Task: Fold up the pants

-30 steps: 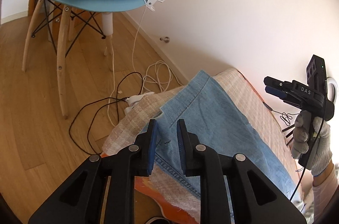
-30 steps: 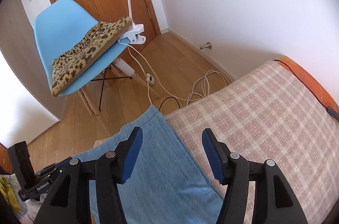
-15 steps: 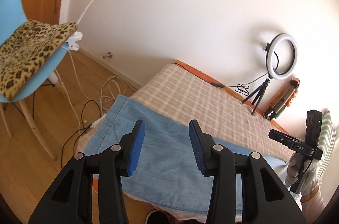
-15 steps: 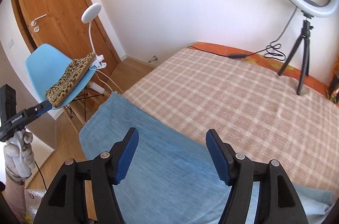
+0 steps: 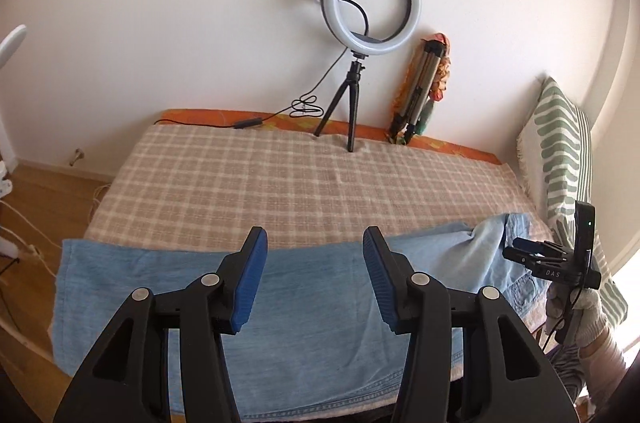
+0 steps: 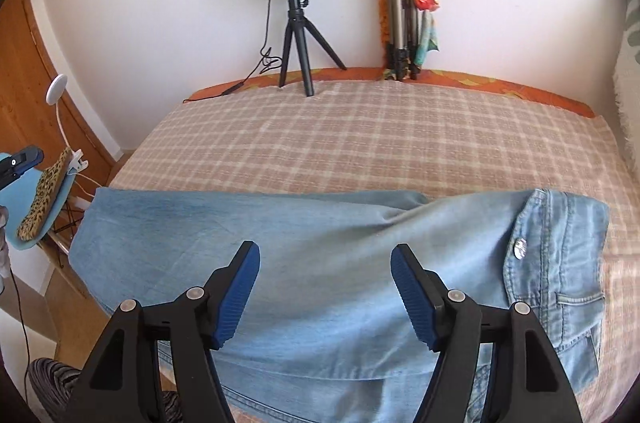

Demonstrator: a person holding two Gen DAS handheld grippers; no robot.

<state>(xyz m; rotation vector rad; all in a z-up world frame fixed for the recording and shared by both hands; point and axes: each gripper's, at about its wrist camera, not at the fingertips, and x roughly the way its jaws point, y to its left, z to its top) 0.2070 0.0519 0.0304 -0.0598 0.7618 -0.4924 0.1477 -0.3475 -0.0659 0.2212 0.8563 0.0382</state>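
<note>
A: Where are the pants (image 6: 320, 255) lying?

B: They are stretching along the near edge of the bed (image 6: 360, 143), long axis running left to right. The leg hems are sitting at the left end, by the blue chair (image 6: 44, 199); the waistband with its button (image 6: 520, 247) is lying at the right end.

A: And the left gripper (image 5: 314, 277)?

B: It is hanging over the leg half, its jaws opening, with nothing between them; the denim is lying below and beyond.

A: The right gripper (image 6: 325, 289)?

B: It is hovering over the middle of the pants, jaws standing wide and released, gripping nothing. The waistband is lying to its right, nearer to it than to the left one.

A: So the next fold?

B: Judging from this, it is probably going end to end, each hand taking the end nearest to it.
</note>
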